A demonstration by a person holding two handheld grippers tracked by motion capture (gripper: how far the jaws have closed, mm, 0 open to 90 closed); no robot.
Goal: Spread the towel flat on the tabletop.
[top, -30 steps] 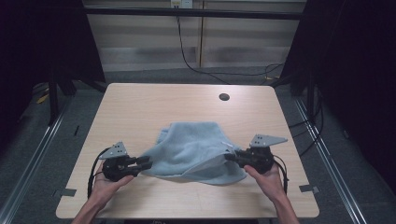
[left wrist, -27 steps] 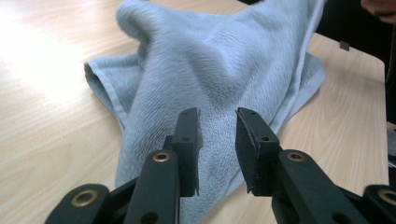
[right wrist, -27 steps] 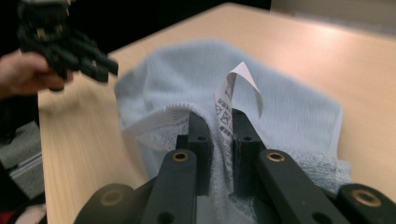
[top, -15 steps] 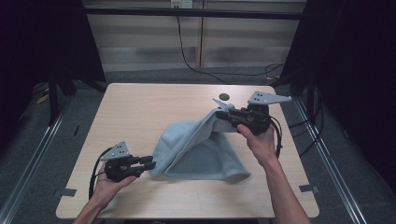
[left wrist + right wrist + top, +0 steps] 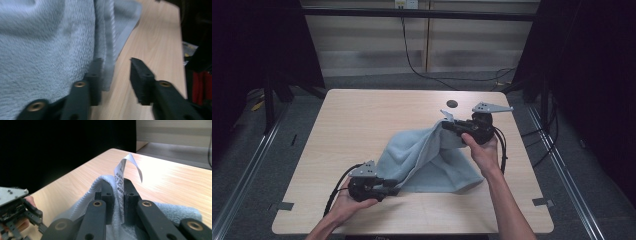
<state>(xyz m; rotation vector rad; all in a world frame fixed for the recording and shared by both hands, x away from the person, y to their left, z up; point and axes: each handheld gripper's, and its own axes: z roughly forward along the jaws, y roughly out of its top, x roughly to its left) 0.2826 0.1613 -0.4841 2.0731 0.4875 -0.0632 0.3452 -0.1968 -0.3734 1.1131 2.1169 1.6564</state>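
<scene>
A light blue-grey towel (image 5: 432, 160) lies rumpled on the wooden table (image 5: 362, 115), pulled into a ridge from near left to far right. My right gripper (image 5: 448, 124) holds its far corner lifted off the table. In the right gripper view that gripper (image 5: 117, 182) is shut on the towel (image 5: 100, 182), and a white care label (image 5: 122, 167) sticks up between the pads. My left gripper (image 5: 394, 184) sits low at the near-left corner. Its jaws have just been opening. In the left gripper view it (image 5: 115, 62) stands open, the towel (image 5: 45, 50) hem resting against one pad, bare table in the gap.
A small dark round hole (image 5: 452, 104) sits near the table's far edge, just behind the right gripper. Black cables (image 5: 432, 75) run over the floor beyond the table. Metal rails (image 5: 257, 155) flank both sides. The left half of the tabletop is bare wood.
The right gripper has carried its towel corner from the near right up to the far right, stretching the cloth diagonally. The left gripper has slid right along the near edge.
</scene>
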